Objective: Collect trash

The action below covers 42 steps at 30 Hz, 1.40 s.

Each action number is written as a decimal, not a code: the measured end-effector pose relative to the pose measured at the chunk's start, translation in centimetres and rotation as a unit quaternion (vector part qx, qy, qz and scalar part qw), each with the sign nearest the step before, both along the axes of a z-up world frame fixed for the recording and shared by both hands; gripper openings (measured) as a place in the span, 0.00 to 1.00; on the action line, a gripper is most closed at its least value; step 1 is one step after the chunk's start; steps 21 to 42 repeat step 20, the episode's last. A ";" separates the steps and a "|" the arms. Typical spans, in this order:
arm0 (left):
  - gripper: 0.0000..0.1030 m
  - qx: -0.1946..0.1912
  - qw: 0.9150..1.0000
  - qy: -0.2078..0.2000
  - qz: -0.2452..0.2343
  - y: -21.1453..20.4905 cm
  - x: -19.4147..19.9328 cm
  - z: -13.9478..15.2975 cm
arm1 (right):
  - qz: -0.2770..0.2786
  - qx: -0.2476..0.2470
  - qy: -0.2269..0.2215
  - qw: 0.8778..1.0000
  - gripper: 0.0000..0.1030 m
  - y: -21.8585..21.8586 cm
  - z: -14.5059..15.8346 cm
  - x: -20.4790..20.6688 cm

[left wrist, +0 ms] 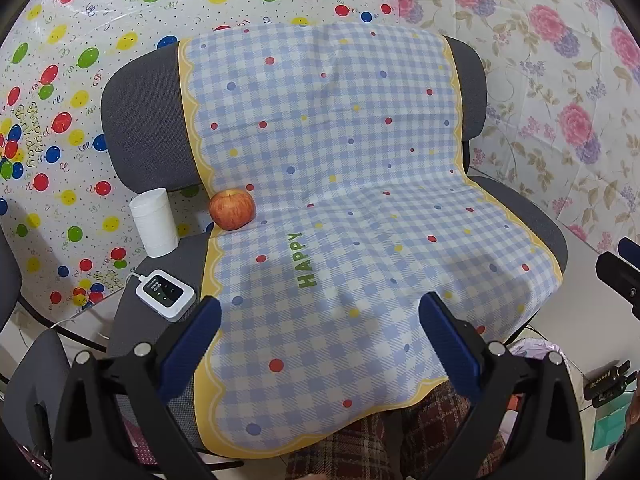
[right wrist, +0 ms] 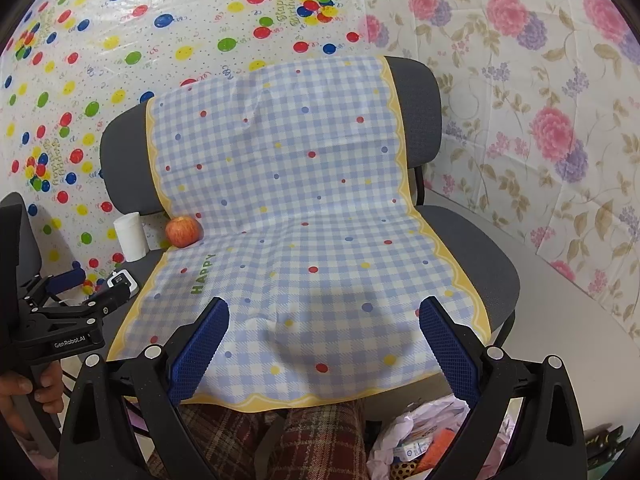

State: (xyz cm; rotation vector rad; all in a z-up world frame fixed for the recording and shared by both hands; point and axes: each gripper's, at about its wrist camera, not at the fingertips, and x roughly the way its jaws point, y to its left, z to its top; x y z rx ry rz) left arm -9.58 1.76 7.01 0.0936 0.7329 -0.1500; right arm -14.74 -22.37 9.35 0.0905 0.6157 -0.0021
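Note:
A grey chair [left wrist: 140, 120] [right wrist: 472, 248] is draped with a blue checked cloth [left wrist: 340, 200] [right wrist: 300, 220] with coloured dots. A red apple [left wrist: 232, 209] [right wrist: 183, 231] rests at the back left of the seat. A white paper roll [left wrist: 154, 223] [right wrist: 130, 237] stands left of it. A bag of trash [right wrist: 424, 436] with crumpled wrappers sits on the floor below the seat's front right; its rim shows in the left wrist view [left wrist: 536, 350]. My left gripper [left wrist: 320, 344] is open and empty over the seat's front; it also shows in the right wrist view [right wrist: 92, 284]. My right gripper [right wrist: 324, 352] is open and empty over the front edge.
A small white device [left wrist: 165, 290] [right wrist: 120, 280] with a cable lies on the seat's left part beside the cloth. Balloon-patterned and floral sheets cover the walls behind. Plaid-clad legs [right wrist: 288, 440] are under the front edge. Part of the right gripper [left wrist: 620, 276] shows at right.

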 end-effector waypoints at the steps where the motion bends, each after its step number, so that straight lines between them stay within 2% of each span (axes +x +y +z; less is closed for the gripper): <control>1: 0.93 0.000 1.000 0.001 0.000 0.0 0.0 -0.1 | 0.000 0.000 0.001 1.000 0.92 0.0 0.0 0.0; 7: 0.93 -0.002 1.000 0.003 -0.006 -0.1 0.3 -0.2 | -0.002 0.001 0.005 1.000 0.92 0.2 -0.4 0.1; 9: 0.94 -0.028 0.999 0.009 -0.035 -0.1 0.6 -0.6 | -0.002 0.003 0.006 1.000 0.92 0.1 -0.5 0.4; 12: 0.93 -0.037 0.999 0.017 -0.032 -0.2 1.8 -1.6 | 0.001 0.010 0.011 1.000 0.92 -0.2 -1.0 1.3; 16: 0.93 -0.018 0.999 0.036 -0.010 -0.6 4.6 -4.0 | -0.004 0.020 0.022 1.000 0.92 -2.0 -3.0 4.5; 20: 0.93 -0.004 0.999 0.054 0.005 -0.5 7.2 -6.2 | -0.025 0.000 0.049 0.998 0.93 -5.1 -6.4 10.1; 42: 0.93 -0.004 0.999 0.054 0.005 -0.5 7.2 -6.2 | -0.025 0.000 0.049 0.998 0.93 -5.1 -6.4 10.1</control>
